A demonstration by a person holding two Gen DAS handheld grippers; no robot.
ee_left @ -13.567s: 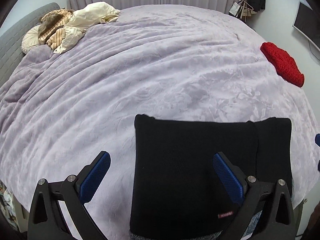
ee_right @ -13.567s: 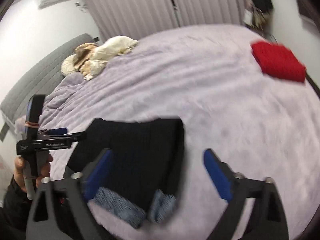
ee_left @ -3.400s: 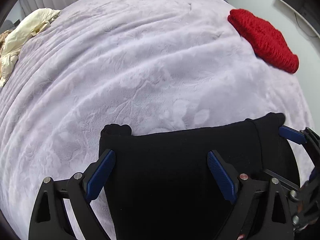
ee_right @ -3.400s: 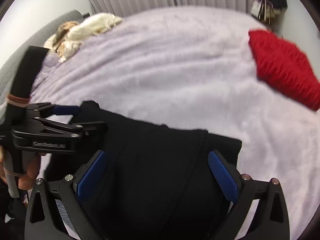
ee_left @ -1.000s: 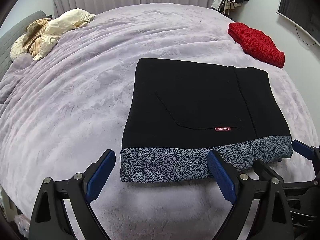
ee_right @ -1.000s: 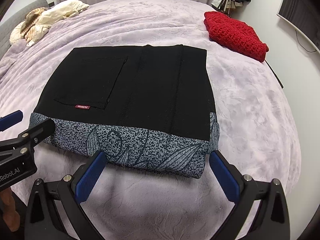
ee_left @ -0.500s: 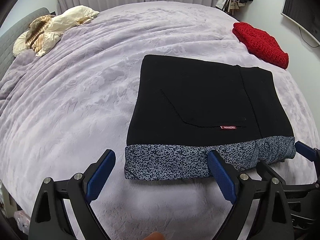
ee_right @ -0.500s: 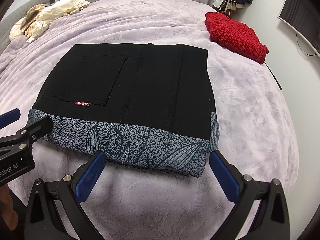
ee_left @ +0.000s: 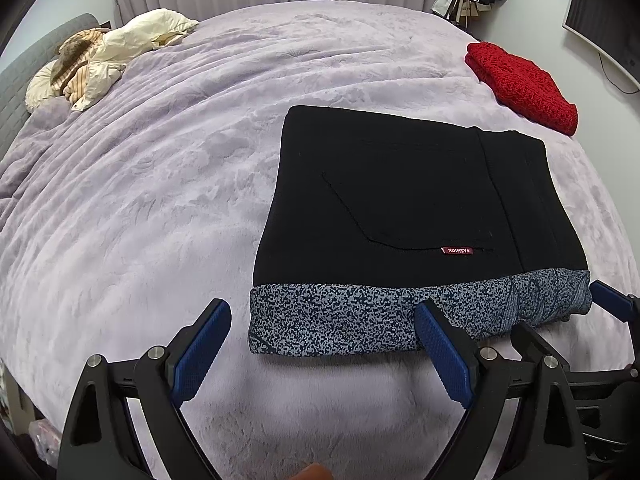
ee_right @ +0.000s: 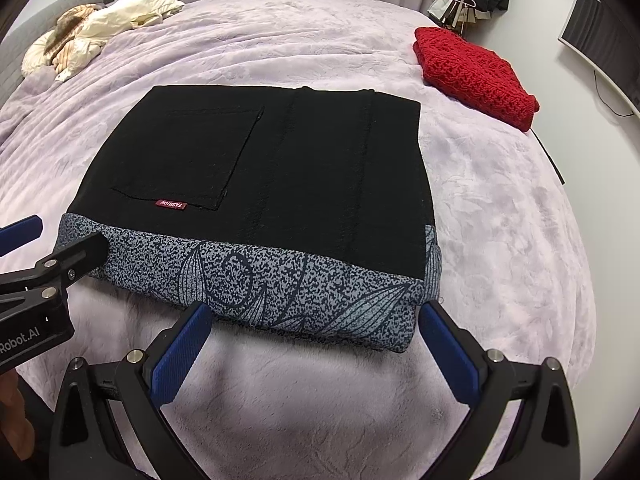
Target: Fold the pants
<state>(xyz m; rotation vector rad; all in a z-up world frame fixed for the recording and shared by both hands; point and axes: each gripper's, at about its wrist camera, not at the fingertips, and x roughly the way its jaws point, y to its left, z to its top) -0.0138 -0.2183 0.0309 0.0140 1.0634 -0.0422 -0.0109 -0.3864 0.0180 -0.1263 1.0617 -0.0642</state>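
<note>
The black pants (ee_left: 404, 200) (ee_right: 272, 164) lie folded into a flat rectangle on the lilac bedspread, back pocket and a small red label facing up. A blue-grey patterned band (ee_left: 380, 316) (ee_right: 280, 284) forms their near edge. My left gripper (ee_left: 322, 320) hovers open just in front of that edge, nothing between its blue pads. My right gripper (ee_right: 314, 322) stands open too, before the band's right half, apart from the cloth. Each gripper shows at the other view's edge: the right one's fingers (ee_left: 612, 300), the left one's fingers (ee_right: 80, 252).
A folded red knit garment (ee_left: 520, 84) (ee_right: 472, 68) lies at the bed's far right. Cream and striped bedding (ee_left: 100, 60) (ee_right: 88, 36) is bunched at the far left by the grey headboard. Curtains hang behind; a monitor (ee_right: 596, 44) stands right of the bed.
In the last second both grippers stayed almost still and open, while the pants lay unmoved. Several seconds earlier both grippers were low over the black cloth; now they are drawn back off it.
</note>
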